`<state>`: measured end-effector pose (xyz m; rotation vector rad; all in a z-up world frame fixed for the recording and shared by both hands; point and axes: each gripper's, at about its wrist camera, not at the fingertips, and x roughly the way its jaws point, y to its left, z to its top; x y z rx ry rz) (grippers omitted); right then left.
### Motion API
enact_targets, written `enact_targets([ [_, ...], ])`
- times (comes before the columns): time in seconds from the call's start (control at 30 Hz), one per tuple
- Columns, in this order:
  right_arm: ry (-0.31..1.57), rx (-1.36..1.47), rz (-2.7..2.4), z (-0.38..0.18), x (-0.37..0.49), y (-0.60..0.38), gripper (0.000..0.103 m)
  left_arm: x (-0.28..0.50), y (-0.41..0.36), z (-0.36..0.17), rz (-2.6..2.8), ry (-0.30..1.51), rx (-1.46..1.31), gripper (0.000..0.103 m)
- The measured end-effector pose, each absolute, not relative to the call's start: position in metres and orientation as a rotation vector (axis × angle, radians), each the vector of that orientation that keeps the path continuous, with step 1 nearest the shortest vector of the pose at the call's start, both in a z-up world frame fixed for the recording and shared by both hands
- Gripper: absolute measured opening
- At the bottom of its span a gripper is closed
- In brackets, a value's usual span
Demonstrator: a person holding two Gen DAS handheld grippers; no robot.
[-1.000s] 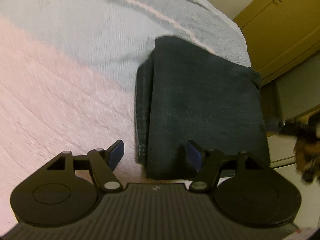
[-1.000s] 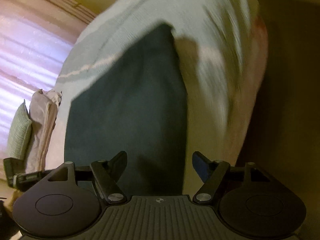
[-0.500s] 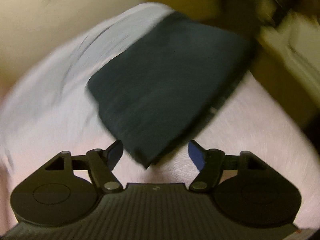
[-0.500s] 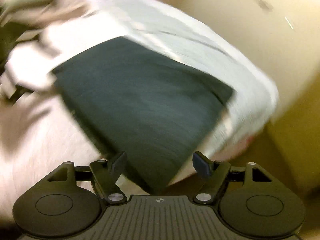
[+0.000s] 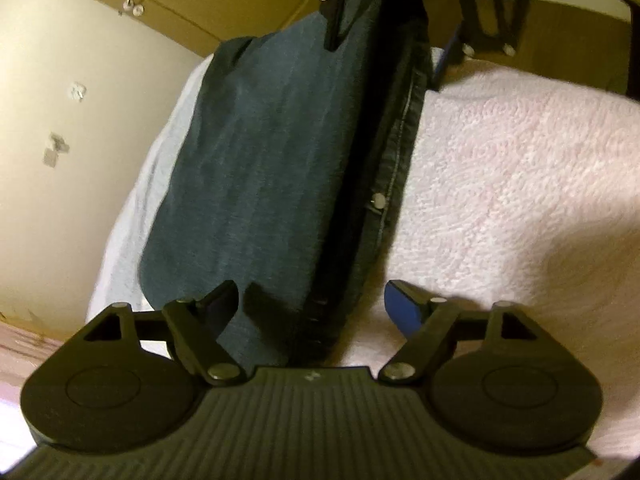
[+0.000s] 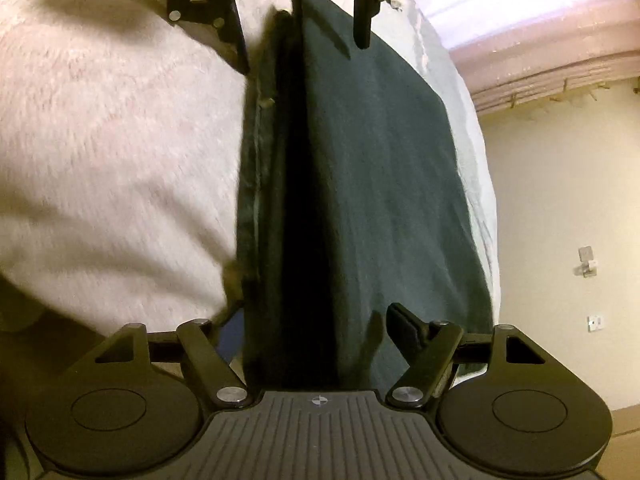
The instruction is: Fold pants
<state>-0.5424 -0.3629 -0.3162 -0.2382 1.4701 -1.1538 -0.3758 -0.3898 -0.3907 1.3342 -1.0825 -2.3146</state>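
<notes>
At opposite ends, each tool straddles the folded pants [image 5: 272, 168].

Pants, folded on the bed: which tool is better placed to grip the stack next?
Right, by a little. Both tools straddle opposite ends of the pants, but the right tool has its jaws closing around its end, while the left tool has its jaws opening, one pad clear of the fabric.

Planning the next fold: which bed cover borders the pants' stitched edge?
The fluffy pink blanket; the pale blue cover lies along the pants' smooth side.
</notes>
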Motion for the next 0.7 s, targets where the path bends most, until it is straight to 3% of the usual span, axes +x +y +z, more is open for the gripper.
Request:
enact_targets([
  [0.03, 1.469, -0.223, -1.151, -0.310, -0.547, -0.364, 0.042, -0.377, -0.389, -0.392, -2.310, -1.111, 1.326, 0.079],
  [0.07, 1.471, -0.217, -1.152, -0.303, -0.550, -0.365, 0.029, -0.379, -0.390, -0.394, -2.295, -1.146, 1.314, 0.079],
  [0.17, 1.425, -0.144, -1.181, -0.267, -0.560, -0.378, 0.018, -0.386, -0.396, -0.398, -2.249, -1.229, 1.302, 0.079],
  [0.23, 1.402, -0.081, -1.190, -0.240, -0.568, -0.392, 0.016, -0.391, -0.400, -0.398, -2.223, -1.257, 1.308, 0.077],
  [0.3, 1.403, -0.047, -1.166, -0.211, -0.573, -0.404, 0.015, -0.397, -0.408, -0.393, -2.217, -1.238, 1.346, 0.060],
  [0.33, 1.407, -0.029, -1.150, -0.199, -0.574, -0.412, 0.015, -0.400, -0.412, -0.386, -2.235, -1.205, 1.369, 0.047],
  [0.43, 1.416, 0.030, -1.101, -0.151, -0.584, -0.435, 0.014, -0.405, -0.419, -0.354, -2.262, -1.166, 1.405, 0.027],
  [0.7, 1.398, 0.220, -0.926, -0.020, -0.622, -0.506, 0.012, -0.423, -0.479, -0.222, -2.432, -0.804, 1.603, 0.020],
])
